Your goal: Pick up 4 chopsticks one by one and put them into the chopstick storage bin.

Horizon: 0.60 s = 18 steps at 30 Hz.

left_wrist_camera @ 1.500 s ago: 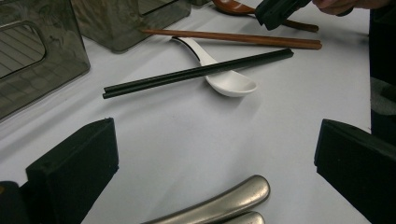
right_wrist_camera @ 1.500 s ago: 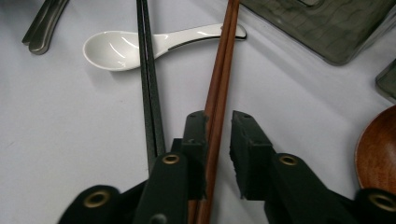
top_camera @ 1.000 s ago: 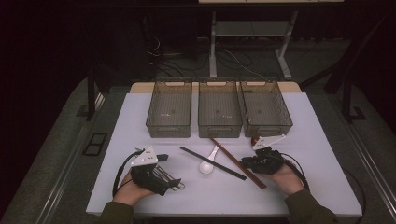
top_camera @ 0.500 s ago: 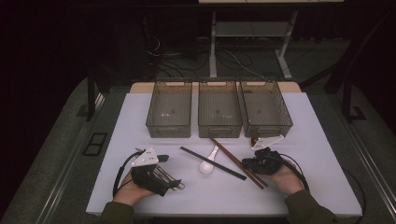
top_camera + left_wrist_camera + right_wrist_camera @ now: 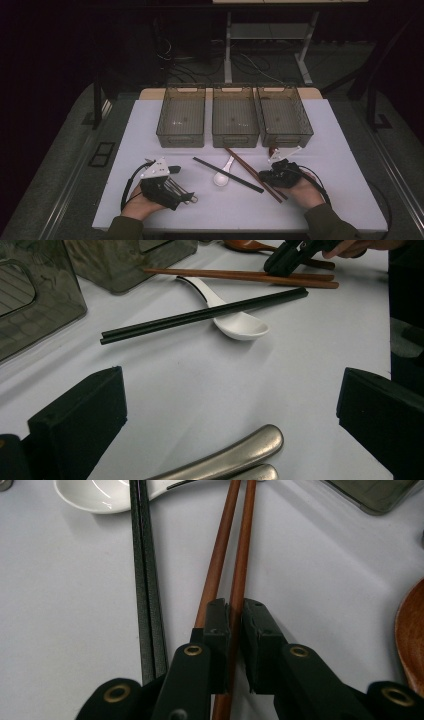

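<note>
The right tool [image 5: 234, 645] has nudged in a touch along the brown chopsticks [image 5: 235, 555] at the right of the tabletop [image 5: 325, 150] and is clenched on one stick, the other beside its jaw — the pick-up looks ready. The left tool [image 5: 230, 410] rests released, jaws wide, over two metal handles [image 5: 235, 452]. Counted — three bins [image 5: 235, 117], one black chopstick pair [image 5: 200, 315], one white spoon [image 5: 235, 322], one wooden spoon [image 5: 412, 635].
</note>
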Each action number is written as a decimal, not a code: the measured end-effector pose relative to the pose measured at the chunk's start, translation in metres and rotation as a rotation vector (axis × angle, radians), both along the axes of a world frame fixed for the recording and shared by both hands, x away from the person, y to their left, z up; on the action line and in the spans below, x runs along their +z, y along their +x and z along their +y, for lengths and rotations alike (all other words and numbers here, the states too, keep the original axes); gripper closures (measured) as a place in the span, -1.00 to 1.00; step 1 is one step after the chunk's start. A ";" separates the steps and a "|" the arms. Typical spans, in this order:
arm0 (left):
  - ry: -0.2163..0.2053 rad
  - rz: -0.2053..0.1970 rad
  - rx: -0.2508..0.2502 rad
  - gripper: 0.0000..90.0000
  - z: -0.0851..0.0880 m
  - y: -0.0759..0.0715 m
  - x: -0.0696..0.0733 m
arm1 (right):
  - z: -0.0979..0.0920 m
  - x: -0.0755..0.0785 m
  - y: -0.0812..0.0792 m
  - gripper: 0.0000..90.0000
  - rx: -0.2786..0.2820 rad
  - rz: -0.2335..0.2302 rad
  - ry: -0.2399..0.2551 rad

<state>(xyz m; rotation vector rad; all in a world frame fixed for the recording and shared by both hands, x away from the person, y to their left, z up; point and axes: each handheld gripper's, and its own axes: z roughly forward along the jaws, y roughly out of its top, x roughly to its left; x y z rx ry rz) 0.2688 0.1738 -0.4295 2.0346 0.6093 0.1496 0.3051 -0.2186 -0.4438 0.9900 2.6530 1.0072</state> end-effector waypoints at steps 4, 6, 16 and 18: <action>0.001 -0.001 -0.002 -1.00 0.000 0.000 0.000 | 0.001 0.000 -0.001 0.81 0.000 -0.009 -0.006; 0.001 -0.002 -0.002 -1.00 0.000 0.000 0.000 | 0.000 0.000 -0.001 0.81 -0.003 -0.005 -0.002; 0.002 -0.002 -0.007 -1.00 0.000 0.000 0.000 | 0.000 -0.001 -0.002 0.84 -0.022 -0.002 0.002; 0.000 -0.003 -0.007 -1.00 0.000 0.000 0.000 | 0.000 -0.001 -0.002 0.85 -0.026 -0.003 0.003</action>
